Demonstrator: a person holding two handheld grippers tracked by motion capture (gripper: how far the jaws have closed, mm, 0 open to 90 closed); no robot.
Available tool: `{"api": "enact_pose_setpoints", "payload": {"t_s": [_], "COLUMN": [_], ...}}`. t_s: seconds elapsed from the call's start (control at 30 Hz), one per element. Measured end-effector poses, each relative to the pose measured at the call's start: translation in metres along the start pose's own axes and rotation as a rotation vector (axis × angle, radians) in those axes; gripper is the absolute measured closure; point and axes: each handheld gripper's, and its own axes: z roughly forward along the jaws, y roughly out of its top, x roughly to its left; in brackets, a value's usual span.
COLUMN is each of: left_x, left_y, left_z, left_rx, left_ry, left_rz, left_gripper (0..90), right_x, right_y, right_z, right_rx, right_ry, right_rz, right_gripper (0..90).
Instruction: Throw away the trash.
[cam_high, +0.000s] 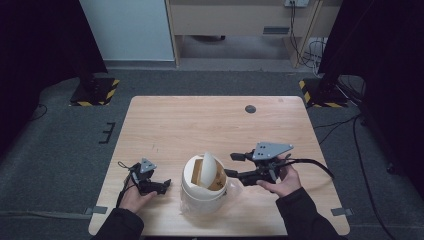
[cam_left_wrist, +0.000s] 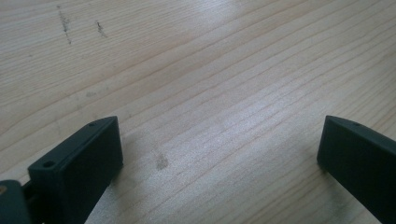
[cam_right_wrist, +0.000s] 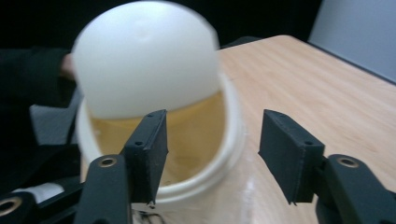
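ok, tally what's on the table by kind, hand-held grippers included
White round plastic container with tan inside: 1
White plastic flap lid, tipped up in its mouth: 1
Black hand-held gripper: 2, left, right, both with jaws apart
Dark round spot on the wooden table: 1
Total: 5

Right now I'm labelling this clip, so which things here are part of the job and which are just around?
In play:
- white tub, its lid tipped up on edge in the mouth
- right gripper, open at the tub's rim
- left gripper, open over bare table

Just around:
- dark round spot near the table's far edge
- striped stand bases on the floor
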Motion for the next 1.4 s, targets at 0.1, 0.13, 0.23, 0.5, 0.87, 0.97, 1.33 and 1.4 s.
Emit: {"api": "enact_pose_setpoints", "payload": {"t_s": [0.1, 0.13, 0.23, 0.5, 0.87, 0.97, 1.33, 1.4], "left_x": [0.0, 0.0, 0.0, 0.0, 0.0, 0.0, 0.0, 0.0], "left_y": [0.0, 0.0, 0.0, 0.0, 0.0, 0.0, 0.0, 0.0], "left_z": [0.0, 0.0, 0.0, 0.0, 0.0, 0.0, 0.0, 0.0], "left_rx": [0.0, 0.0, 0.0, 0.0, 0.0, 0.0, 0.0, 0.0], "left_ry": [0.0, 0.0, 0.0, 0.0, 0.0, 0.0, 0.0, 0.0], "left_rz": [0.0, 0.0, 0.0, 0.0, 0.0, 0.0, 0.0, 0.0], "left_gripper": [0.0, 0.0, 0.0, 0.0, 0.0, 0.0, 0.0, 0.0], "right_x": [-0.01, -0.015, -0.024, -0.049, -0.076, -0.081, -0.1, -0.104], "right_y": [-0.004, -0.006, -0.013, -0.038, -0.078, -0.087, -0.113, -0.118], "right_z": [-0.007, -0.009, -0.012, -0.015, -0.016, -0.017, -0.023, -0.024], "right_rx": [-0.017, -0.016, -0.016, 0.043, 0.168, 0.19, 0.289, 0.305], "right_ry": [-0.053, -0.077, -0.119, -0.22, -0.32, -0.349, -0.437, -0.454], "right_rz": [0.031, 0.04, 0.061, 0.136, 0.218, 0.24, 0.275, 0.279], "right_gripper": [36.9, 35.3, 32.7, 28.5, 26.6, 24.8, 18.2, 17.7]}}
